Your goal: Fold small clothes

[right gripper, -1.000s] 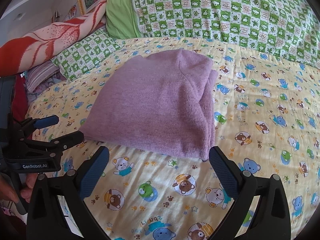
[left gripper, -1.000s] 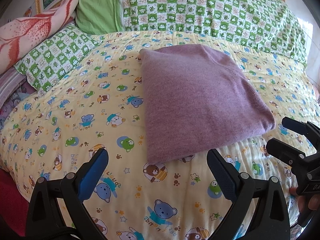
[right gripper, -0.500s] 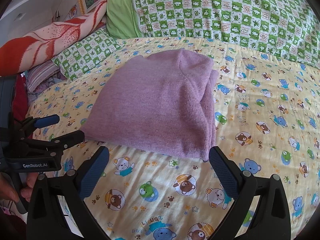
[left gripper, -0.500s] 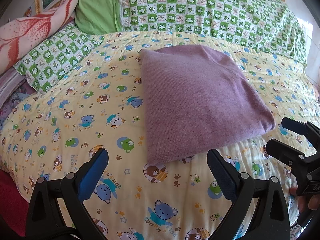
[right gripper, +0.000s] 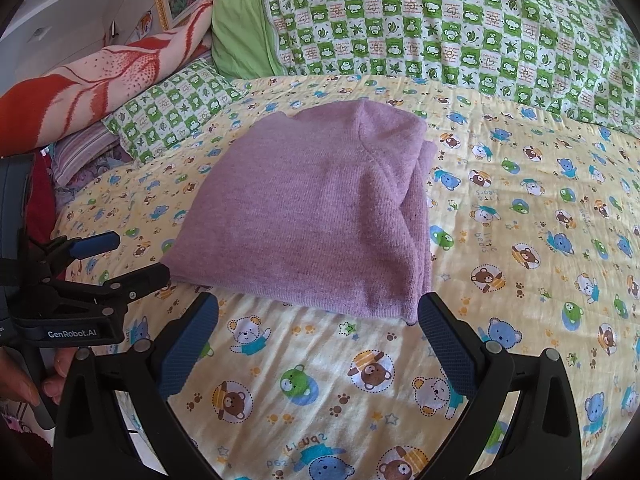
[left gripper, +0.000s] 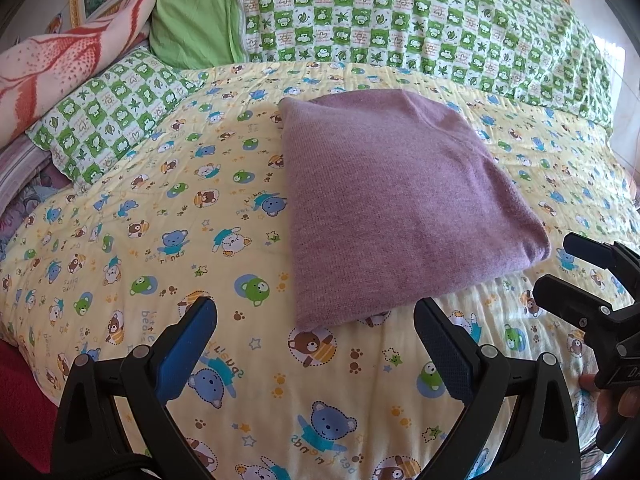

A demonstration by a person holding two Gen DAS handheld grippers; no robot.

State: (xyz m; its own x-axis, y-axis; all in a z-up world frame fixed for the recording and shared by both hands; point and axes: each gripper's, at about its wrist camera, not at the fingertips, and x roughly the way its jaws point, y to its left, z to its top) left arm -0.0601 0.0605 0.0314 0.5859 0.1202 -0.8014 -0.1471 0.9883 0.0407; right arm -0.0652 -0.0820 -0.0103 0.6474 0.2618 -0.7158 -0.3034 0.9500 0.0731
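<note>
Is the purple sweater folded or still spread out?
Folded: the purple sweater lies as a compact rectangle on the bedsheet, stacked layers showing along its right edge.

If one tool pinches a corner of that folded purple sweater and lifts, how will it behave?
The purple sweater looks like soft knit, so it would likely droop. Its stacked layers along the right edge are loose, so the fold would probably fall open. It likely won't slide easily, since it rests on the soft bear-print sheet.
</note>
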